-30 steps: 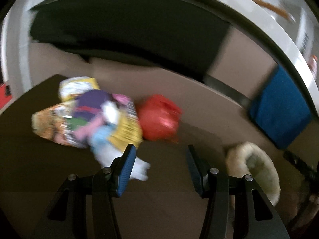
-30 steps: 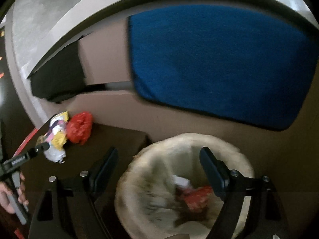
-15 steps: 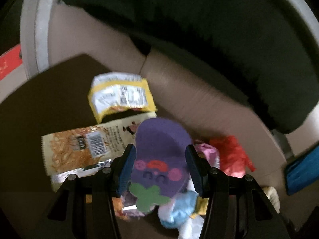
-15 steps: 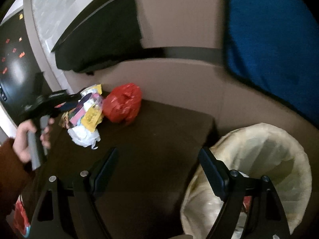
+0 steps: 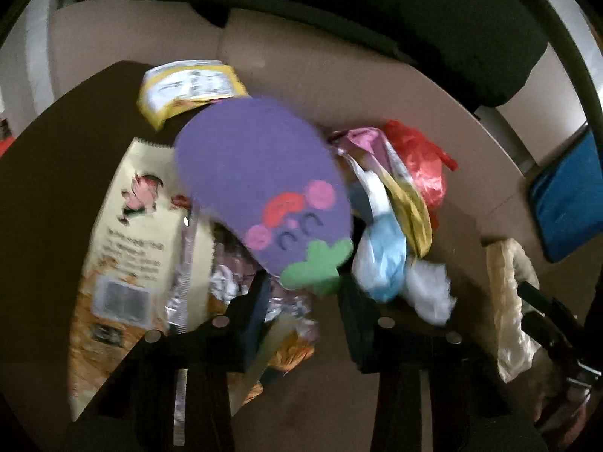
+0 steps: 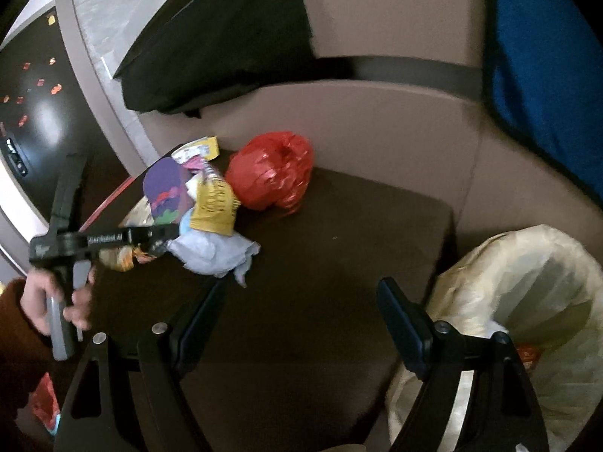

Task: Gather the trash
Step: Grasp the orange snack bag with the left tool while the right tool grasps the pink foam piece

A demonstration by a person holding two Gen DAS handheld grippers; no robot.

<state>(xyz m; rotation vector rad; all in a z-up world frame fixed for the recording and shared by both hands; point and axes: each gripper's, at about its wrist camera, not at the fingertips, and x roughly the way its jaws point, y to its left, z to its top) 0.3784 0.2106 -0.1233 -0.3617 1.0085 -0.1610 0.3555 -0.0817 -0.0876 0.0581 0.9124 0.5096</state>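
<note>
A pile of trash lies on the dark brown table (image 6: 339,248). On top is a purple foam eggplant cutout (image 5: 260,184) with a green stem, also in the right wrist view (image 6: 166,188). Around it lie a snack wrapper (image 5: 124,248), a yellow packet (image 5: 188,90), a red plastic bag (image 5: 422,165) (image 6: 271,175), and white and blue tissue (image 5: 388,260) (image 6: 211,252). My left gripper (image 5: 305,301) is open, its fingers on either side of the cutout's green stem end. My right gripper (image 6: 301,316) is open and empty above the table's near part, beside the lined trash bin (image 6: 527,290).
The bin with a cream liner (image 5: 508,301) stands right of the table and holds some trash. A beige sofa (image 6: 377,113) runs behind, with a black cushion (image 6: 218,49) and a blue cushion (image 6: 546,56).
My left gripper moved forward over the pile until its fingers flank the purple cutout's stem end. My right gripper swung left from over the bin toward the table.
</note>
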